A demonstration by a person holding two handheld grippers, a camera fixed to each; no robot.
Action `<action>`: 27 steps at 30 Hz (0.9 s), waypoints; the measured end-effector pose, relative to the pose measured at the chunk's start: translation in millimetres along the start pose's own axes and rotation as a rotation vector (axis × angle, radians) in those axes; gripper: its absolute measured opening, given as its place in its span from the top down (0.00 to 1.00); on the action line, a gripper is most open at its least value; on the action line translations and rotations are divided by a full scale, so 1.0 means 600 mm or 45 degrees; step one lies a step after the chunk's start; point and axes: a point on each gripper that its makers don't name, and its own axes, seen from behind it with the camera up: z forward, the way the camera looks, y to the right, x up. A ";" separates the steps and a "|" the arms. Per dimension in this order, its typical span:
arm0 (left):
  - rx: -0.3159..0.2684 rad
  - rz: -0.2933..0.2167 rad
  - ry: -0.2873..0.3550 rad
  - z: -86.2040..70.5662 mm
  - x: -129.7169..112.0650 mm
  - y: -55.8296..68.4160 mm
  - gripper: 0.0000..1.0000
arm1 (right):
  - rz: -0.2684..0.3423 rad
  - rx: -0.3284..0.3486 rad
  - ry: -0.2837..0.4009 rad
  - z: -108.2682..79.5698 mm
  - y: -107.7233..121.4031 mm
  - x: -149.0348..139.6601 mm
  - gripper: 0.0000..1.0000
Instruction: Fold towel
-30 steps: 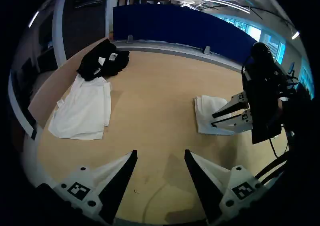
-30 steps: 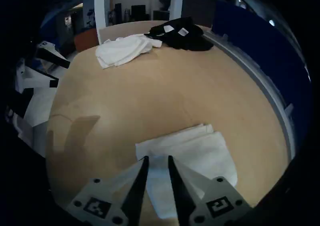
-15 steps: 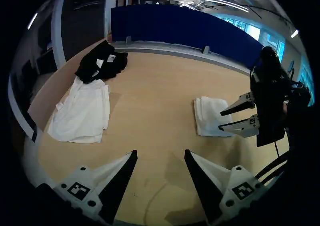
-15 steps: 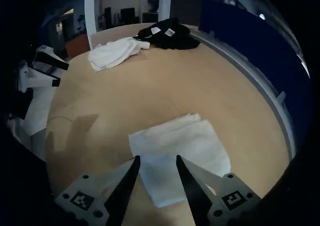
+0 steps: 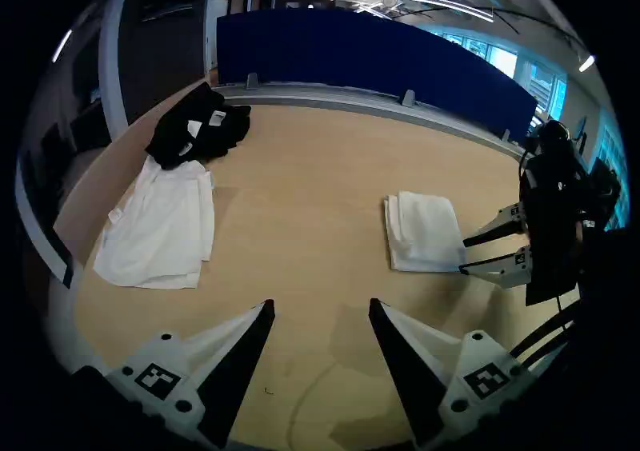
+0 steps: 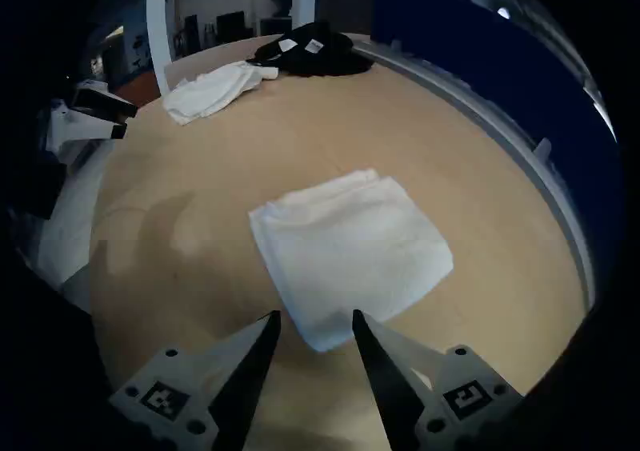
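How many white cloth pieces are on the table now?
2. A folded towel lies just ahead of the right claw; a spread white cloth lies beside the black clothes.

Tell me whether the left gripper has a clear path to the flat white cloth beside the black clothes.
Probably yes. The left gripper is open over bare table, and nothing lies between it and the white cloth. The folded towel sits off to the other side.
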 end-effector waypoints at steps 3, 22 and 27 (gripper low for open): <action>-0.001 0.000 0.001 -0.001 0.001 0.001 0.13 | 0.015 -0.013 -0.016 -0.004 0.001 -0.017 0.31; -0.002 -0.009 0.003 -0.004 -0.002 0.001 0.13 | 0.092 -0.035 -0.044 0.003 -0.003 -0.049 0.66; -0.002 -0.007 0.003 -0.005 -0.003 0.001 0.13 | 0.115 -0.033 -0.041 0.006 -0.006 -0.050 0.77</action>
